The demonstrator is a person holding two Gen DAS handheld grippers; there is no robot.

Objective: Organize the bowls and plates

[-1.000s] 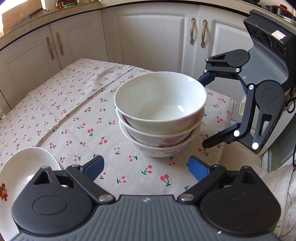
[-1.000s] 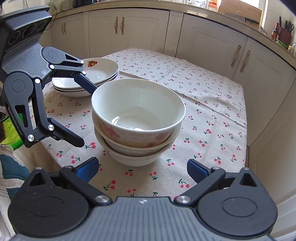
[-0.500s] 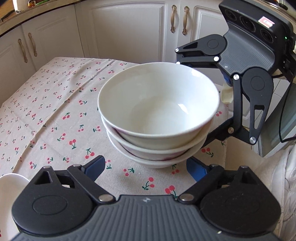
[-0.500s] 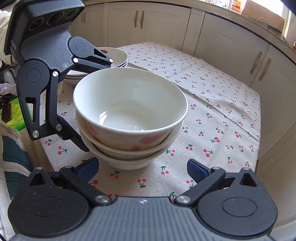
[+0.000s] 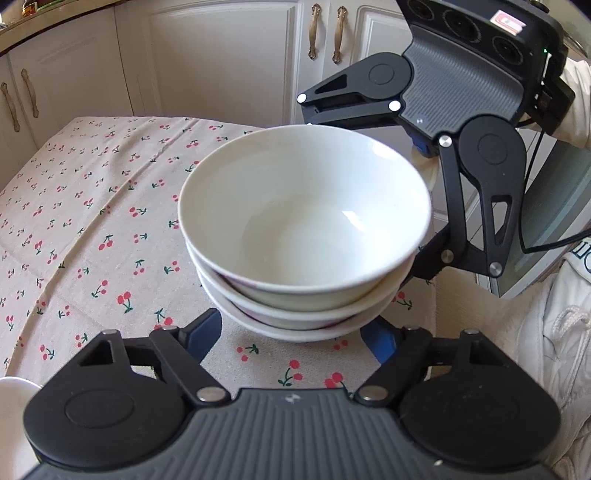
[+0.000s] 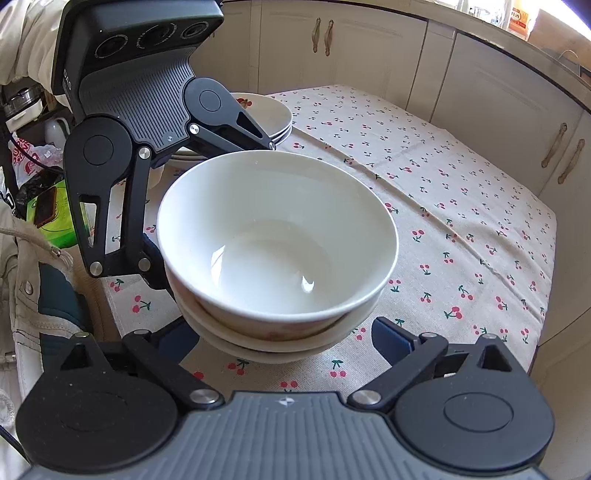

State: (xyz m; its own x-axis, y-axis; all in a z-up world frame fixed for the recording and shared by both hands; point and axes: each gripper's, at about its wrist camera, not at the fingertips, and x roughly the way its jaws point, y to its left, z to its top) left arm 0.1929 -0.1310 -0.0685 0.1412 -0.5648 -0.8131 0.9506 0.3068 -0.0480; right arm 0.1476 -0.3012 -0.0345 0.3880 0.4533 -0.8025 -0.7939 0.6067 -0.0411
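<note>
Home kitchen, cream cabinets (image 5: 221, 55) with brass handles (image 5: 314, 29), cherry-print tablecloth (image 6: 461, 184), countertop (image 6: 517, 40)

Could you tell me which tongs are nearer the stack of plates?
Left. The left tongs sit beside the plates; the right tongs are across the bowls from them. Both have just been closing around the bowls.

Bowl stack (image 5: 303, 236) hemmed both sides: left claw (image 6: 218, 218) and right claw (image 5: 365, 203) flank it. Plate stack (image 6: 266, 118) stands behind left claw, near it. Beyond bowl stack toward cabinets (image 6: 491, 96), worktop (image 6: 461, 206) open cloth. Space above bowl stack free.
</note>
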